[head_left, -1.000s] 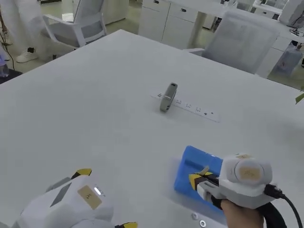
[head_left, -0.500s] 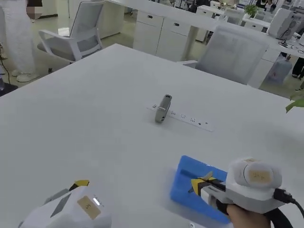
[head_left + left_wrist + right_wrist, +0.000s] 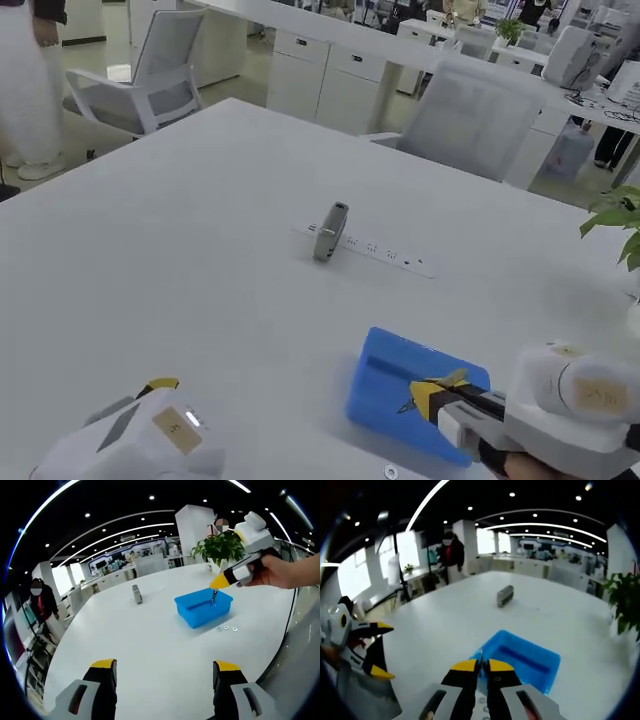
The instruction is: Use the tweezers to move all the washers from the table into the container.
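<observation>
Our right gripper (image 3: 480,666) has its jaws pressed onto the tweezers (image 3: 213,596), whose thin tips hang over the blue container (image 3: 202,607). The tips look drawn together, and we cannot tell whether they carry anything. Three washers (image 3: 226,628) lie on the white table (image 3: 150,645) just beside the container. Our left gripper (image 3: 165,677) hovers with jaws wide apart, holding nothing
</observation>
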The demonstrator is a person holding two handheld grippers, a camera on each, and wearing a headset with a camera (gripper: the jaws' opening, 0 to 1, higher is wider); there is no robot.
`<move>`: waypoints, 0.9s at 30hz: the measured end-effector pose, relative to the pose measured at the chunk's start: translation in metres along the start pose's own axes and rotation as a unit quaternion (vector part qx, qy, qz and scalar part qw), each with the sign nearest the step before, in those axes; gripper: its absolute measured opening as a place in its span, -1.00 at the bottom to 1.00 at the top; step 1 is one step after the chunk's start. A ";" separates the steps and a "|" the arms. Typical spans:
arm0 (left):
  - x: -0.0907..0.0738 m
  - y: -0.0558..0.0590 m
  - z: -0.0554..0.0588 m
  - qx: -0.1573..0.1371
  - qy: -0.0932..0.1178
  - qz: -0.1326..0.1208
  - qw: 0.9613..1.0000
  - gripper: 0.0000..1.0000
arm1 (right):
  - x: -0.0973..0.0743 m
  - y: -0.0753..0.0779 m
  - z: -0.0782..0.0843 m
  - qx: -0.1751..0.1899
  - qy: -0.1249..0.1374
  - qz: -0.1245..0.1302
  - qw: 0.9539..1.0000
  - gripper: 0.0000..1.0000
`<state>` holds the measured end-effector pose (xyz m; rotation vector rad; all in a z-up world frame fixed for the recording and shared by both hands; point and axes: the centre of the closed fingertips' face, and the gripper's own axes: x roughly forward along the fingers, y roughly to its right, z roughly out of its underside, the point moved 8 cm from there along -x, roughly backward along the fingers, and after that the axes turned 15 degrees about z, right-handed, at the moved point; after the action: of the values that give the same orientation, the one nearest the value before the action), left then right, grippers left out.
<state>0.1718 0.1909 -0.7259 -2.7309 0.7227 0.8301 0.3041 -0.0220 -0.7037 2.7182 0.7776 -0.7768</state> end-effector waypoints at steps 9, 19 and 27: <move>0.000 0.000 0.000 0.001 0.001 0.000 1.000 0.60 | -0.001 -0.002 0.028 -0.002 -0.036 0.003 0.999 -0.94; 0.000 0.001 0.001 0.001 -0.006 0.002 1.000 0.60 | 0.012 0.000 0.049 -0.002 -0.059 0.000 0.998 -0.93; 0.001 0.000 0.002 0.001 -0.009 0.002 1.000 0.59 | 0.021 0.003 0.055 -0.012 -0.067 0.012 0.998 -0.93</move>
<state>0.1714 0.1909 -0.7277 -2.7173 0.7239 0.8533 0.2975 -0.0338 -0.7611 2.6163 0.7198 -0.9274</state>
